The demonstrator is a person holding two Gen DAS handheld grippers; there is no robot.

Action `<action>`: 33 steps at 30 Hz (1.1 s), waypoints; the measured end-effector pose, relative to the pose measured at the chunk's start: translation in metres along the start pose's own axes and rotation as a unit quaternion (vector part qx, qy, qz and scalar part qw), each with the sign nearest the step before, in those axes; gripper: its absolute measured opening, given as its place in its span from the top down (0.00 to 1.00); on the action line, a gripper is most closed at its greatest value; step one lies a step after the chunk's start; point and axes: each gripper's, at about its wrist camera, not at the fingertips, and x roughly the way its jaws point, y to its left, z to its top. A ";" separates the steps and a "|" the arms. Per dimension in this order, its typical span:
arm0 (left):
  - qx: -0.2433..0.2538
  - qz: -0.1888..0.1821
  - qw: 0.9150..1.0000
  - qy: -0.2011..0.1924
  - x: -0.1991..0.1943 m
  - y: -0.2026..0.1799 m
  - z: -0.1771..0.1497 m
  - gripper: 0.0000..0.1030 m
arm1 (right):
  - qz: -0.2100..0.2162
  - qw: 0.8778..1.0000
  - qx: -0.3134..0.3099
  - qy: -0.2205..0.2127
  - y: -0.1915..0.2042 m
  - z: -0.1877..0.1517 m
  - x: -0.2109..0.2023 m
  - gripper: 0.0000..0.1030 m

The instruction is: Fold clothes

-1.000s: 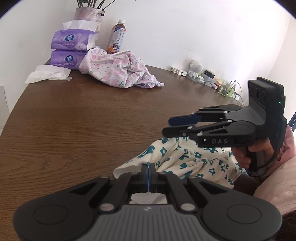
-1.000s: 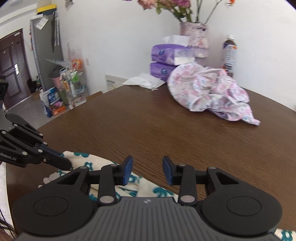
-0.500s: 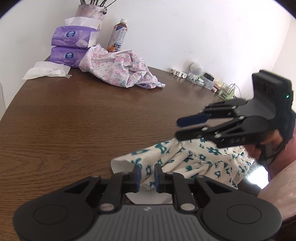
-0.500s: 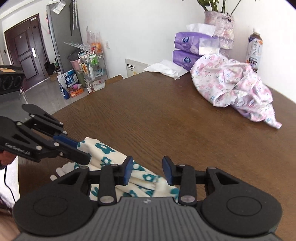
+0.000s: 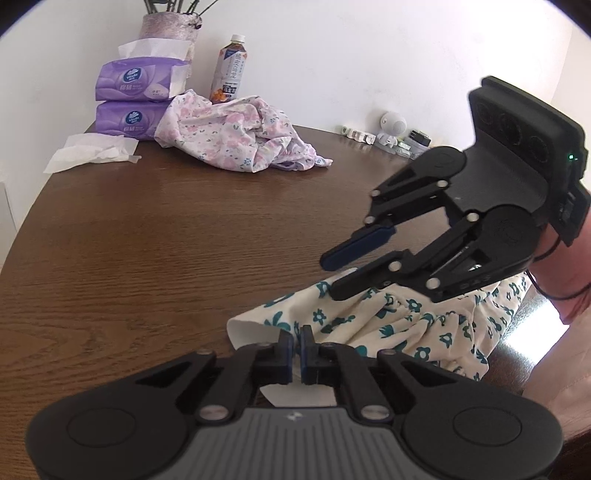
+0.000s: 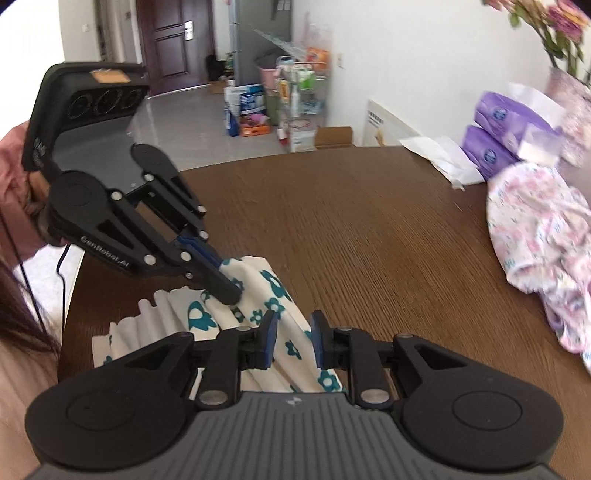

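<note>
A white garment with teal flowers point(image 5: 388, 325) lies bunched at the near edge of the brown table point(image 5: 155, 236); it also shows in the right wrist view point(image 6: 273, 295). My left gripper point(image 5: 296, 354) is shut on the garment's near edge; in the right wrist view point(image 6: 227, 280) its fingers pinch the cloth. My right gripper point(image 6: 293, 341) is open, its fingers on either side of a fold of the garment; in the left wrist view point(image 5: 343, 266) it hovers just above the cloth. A second garment, pink floral point(image 5: 236, 136), lies crumpled at the far side.
Two purple tissue packs point(image 5: 136, 99), a vase point(image 5: 170, 33), a drink bottle point(image 5: 229, 70) and loose tissues point(image 5: 88, 151) stand at the far edge. Small items point(image 5: 391, 136) line the wall at right. The table's edge is close at the right point(image 5: 524, 314).
My left gripper opened slightly half a second ago and has shut again on the floral garment. My right gripper has swung toward the left one and come down over the cloth, still open.
</note>
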 end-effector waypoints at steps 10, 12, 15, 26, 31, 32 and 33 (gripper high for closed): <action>0.169 0.069 0.983 -0.022 -0.012 -0.029 0.010 0.48 | 0.057 0.998 0.003 0.023 0.000 0.001 0.017 0.98; 0.200 0.051 0.978 -0.008 -0.001 -0.032 0.016 0.49 | 0.067 0.997 0.016 0.020 -0.004 0.000 0.017 0.98; 0.217 0.007 0.976 0.023 0.015 -0.028 0.024 0.69 | 0.080 0.996 0.011 0.023 -0.004 -0.002 0.016 0.98; 0.054 -0.072 0.993 0.076 0.037 0.024 0.031 0.99 | 0.035 0.996 0.075 -0.025 -0.019 -0.021 -0.011 0.91; 0.025 -0.069 0.994 0.079 0.038 0.032 0.035 0.97 | -0.042 0.995 0.091 -0.027 -0.005 -0.035 -0.023 0.92; 0.021 -0.065 0.995 0.079 0.037 0.033 0.035 0.96 | -0.050 0.994 0.094 -0.022 -0.004 -0.036 -0.019 0.92; 0.019 -0.056 0.995 0.077 0.035 0.032 0.034 0.95 | -0.057 0.993 0.100 -0.017 -0.005 -0.037 -0.015 0.93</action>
